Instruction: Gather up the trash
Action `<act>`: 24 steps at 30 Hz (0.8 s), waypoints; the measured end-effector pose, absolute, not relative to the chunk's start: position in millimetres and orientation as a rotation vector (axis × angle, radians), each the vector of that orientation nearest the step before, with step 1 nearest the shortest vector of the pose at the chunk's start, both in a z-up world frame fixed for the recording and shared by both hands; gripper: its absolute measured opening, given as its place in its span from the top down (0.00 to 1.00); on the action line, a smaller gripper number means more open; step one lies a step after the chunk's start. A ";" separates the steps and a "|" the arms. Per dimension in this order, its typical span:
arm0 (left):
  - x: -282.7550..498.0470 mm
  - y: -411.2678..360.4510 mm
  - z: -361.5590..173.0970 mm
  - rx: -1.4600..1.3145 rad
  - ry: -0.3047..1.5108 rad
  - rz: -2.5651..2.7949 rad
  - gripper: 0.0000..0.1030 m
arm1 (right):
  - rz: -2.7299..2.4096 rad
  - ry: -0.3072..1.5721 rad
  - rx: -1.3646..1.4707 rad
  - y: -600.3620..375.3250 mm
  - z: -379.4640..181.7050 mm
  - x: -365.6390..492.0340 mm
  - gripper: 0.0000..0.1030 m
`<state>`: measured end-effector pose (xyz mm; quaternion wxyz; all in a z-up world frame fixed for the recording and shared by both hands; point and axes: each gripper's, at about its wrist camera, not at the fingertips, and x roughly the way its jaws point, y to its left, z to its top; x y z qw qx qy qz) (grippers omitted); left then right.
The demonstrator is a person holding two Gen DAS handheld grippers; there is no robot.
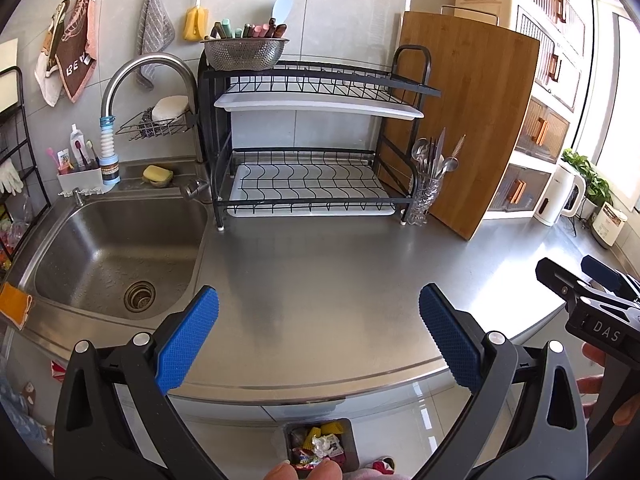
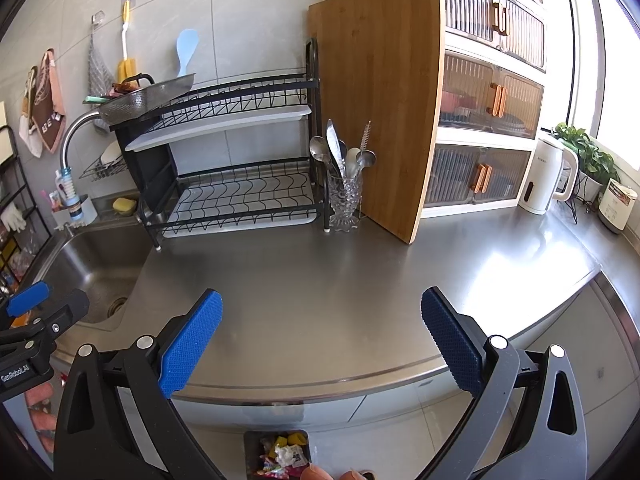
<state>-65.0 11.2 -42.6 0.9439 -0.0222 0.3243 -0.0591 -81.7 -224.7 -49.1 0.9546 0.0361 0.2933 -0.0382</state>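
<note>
My left gripper point(image 1: 319, 312) is open and empty, held above the front of the steel counter point(image 1: 320, 272). My right gripper point(image 2: 322, 316) is open and empty too, over the same counter point(image 2: 320, 280); it also shows at the right edge of the left wrist view point(image 1: 576, 280). The left gripper shows at the left edge of the right wrist view point(image 2: 48, 304). On the floor below the counter edge stands a grey bin point(image 1: 352, 440) holding crumpled wrappers and paper trash point(image 1: 320, 446); it also shows in the right wrist view point(image 2: 252, 446) with its trash point(image 2: 282, 456).
A steel sink point(image 1: 116, 256) with a faucet point(image 1: 136, 76) lies to the left. A black dish rack point(image 1: 312, 148) stands at the back, with a glass cutlery holder point(image 1: 424, 196) and a leaning wooden cutting board point(image 1: 468, 120). A white kettle point(image 2: 546, 176) and cabinet point(image 2: 484, 120) stand right.
</note>
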 end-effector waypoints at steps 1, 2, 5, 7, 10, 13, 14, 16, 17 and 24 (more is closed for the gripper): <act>-64.6 13.0 -42.3 -0.057 0.658 -0.125 0.08 | -0.076 0.597 0.073 -224.3 -49.3 -81.3 0.03; -63.5 14.7 -42.5 -0.068 0.662 -0.126 0.08 | -0.072 0.596 0.074 -224.1 -49.5 -81.1 0.03; -60.5 15.6 -43.7 -0.063 0.673 -0.104 0.08 | -0.073 0.598 0.068 -222.5 -50.7 -80.6 0.03; -60.5 16.9 -43.7 -0.079 0.670 -0.116 0.08 | -0.069 0.601 0.072 -221.8 -51.3 -79.6 0.03; -58.4 18.3 -44.6 -0.089 0.676 -0.104 0.08 | -0.069 0.602 0.074 -221.6 -52.1 -78.9 0.03; -57.5 19.9 -45.2 -0.100 0.682 -0.109 0.08 | -0.067 0.612 0.081 -221.9 -54.0 -76.8 0.03; -58.3 19.7 -44.7 -0.092 0.673 -0.101 0.08 | -0.067 0.614 0.082 -221.7 -54.6 -76.5 0.03; -60.1 19.2 -43.7 -0.084 0.652 -0.096 0.08 | -0.069 0.617 0.081 -221.5 -55.4 -75.9 0.03; -60.7 19.8 -43.3 -0.089 0.647 -0.102 0.08 | -0.068 0.619 0.082 -221.3 -55.9 -75.2 0.03; -60.9 22.2 -41.2 -0.102 0.637 -0.121 0.08 | -0.066 0.618 0.089 -220.7 -55.9 -75.0 0.03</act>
